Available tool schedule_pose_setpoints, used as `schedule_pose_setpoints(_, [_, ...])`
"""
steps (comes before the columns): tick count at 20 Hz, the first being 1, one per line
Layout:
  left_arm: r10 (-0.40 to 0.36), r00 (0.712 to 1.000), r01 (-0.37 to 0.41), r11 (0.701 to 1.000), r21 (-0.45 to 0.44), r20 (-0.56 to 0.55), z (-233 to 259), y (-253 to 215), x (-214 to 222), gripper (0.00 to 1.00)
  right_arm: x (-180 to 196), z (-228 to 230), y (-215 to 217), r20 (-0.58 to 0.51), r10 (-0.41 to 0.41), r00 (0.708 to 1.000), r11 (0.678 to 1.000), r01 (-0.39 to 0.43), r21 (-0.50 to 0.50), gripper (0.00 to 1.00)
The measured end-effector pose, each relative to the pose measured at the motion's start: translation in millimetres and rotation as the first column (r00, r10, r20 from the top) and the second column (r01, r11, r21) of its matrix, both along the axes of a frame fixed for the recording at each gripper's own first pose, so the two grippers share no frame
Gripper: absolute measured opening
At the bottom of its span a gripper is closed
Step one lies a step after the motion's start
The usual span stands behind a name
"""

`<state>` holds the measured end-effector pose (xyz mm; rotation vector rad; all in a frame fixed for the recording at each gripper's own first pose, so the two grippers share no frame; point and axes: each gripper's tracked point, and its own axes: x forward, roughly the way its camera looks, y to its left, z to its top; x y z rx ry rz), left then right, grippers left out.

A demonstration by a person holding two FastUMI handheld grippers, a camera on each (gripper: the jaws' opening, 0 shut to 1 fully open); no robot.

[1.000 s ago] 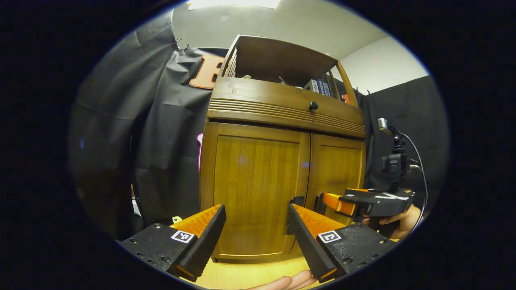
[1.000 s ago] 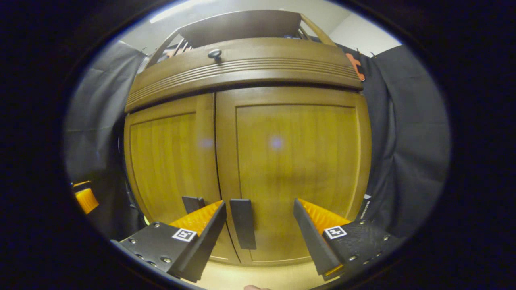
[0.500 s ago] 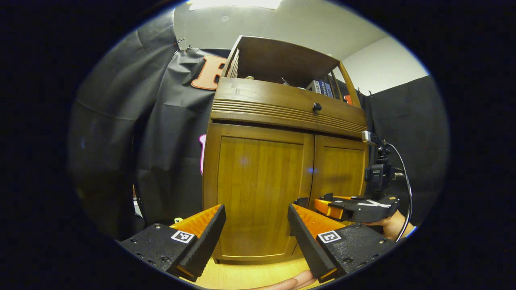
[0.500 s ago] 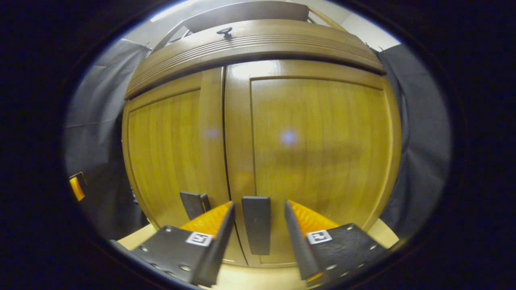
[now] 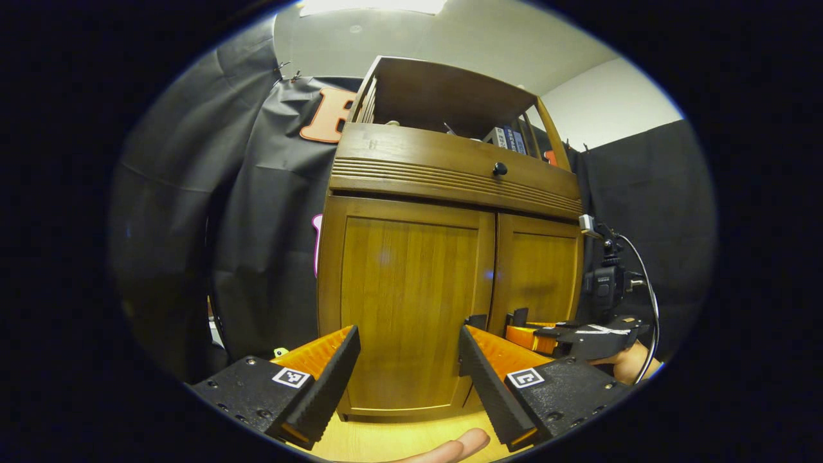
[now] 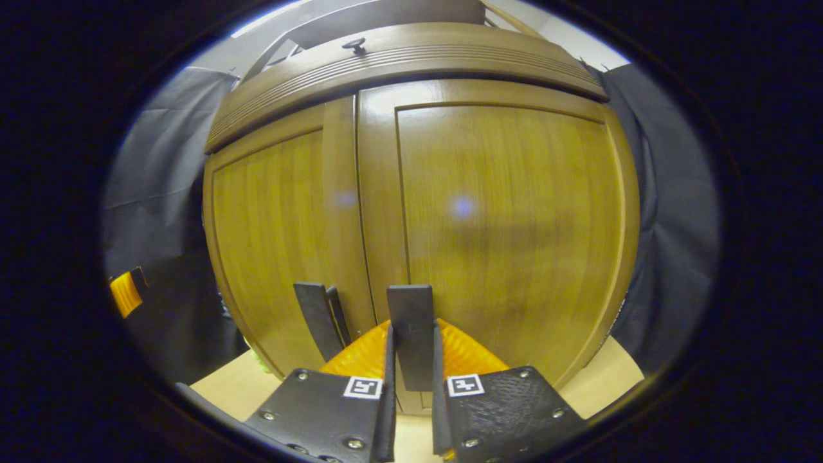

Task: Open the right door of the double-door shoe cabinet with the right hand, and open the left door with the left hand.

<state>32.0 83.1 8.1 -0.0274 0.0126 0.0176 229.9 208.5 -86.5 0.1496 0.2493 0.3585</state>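
My right hand-held gripper point(image 6: 411, 360) is clamped on the right door's handle point(image 6: 411, 321); my left hand-held gripper point(image 5: 408, 360) gapes wide before the closed left door point(image 5: 405, 302), its handle point(image 5: 477, 320) just beyond.

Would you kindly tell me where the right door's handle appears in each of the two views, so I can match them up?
Left gripper view: the right door's handle is a small dark tab right of centre, just past the door seam, with the right tongs at it.
Right gripper view: the handle stands bottom centre, clamped between the right tongs.
Shared landmark: the drawer knob above the doors.
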Motion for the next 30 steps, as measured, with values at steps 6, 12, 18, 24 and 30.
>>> schedule_pose_setpoints(6, [0.006, 1.000, -0.006, 1.000, 0.004, 0.005, 2.1, 3.0, -0.7, 0.92, -19.8, 3.3, -9.9, 0.018, 0.044, 0.999, 0.999, -0.044, 0.015, 0.18])
schedule_pose_setpoints(12, [-0.005, 1.000, 0.005, 1.000, 0.006, -0.007, -1.4, -3.1, -1.3, 0.95, -52.4, 4.4, -27.6, 0.020, 0.081, 0.997, 0.996, -0.082, 0.043, 0.15])
schedule_pose_setpoints(18, [-0.006, 1.000, 0.006, 1.000, 0.008, -0.005, -0.9, -9.3, -2.5, 0.95, -77.9, 1.5, -53.5, 0.020, 0.113, 0.993, 0.991, -0.114, 0.072, 0.15])
schedule_pose_setpoints(24, [-0.010, 1.000, 0.011, 1.000, 0.024, -0.017, -6.5, -17.2, 0.4, 0.92, -102.5, 5.4, -84.1, 0.017, 0.094, 0.995, 0.994, -0.095, 0.051, 0.15])
schedule_pose_setpoints(30, [-0.030, 0.999, 0.031, 0.998, 0.059, -0.017, -10.1, -34.8, -1.7, 0.92, -121.2, -9.0, -128.6, -0.025, 0.002, 1.000, 1.000, -0.002, 0.020, 0.01])
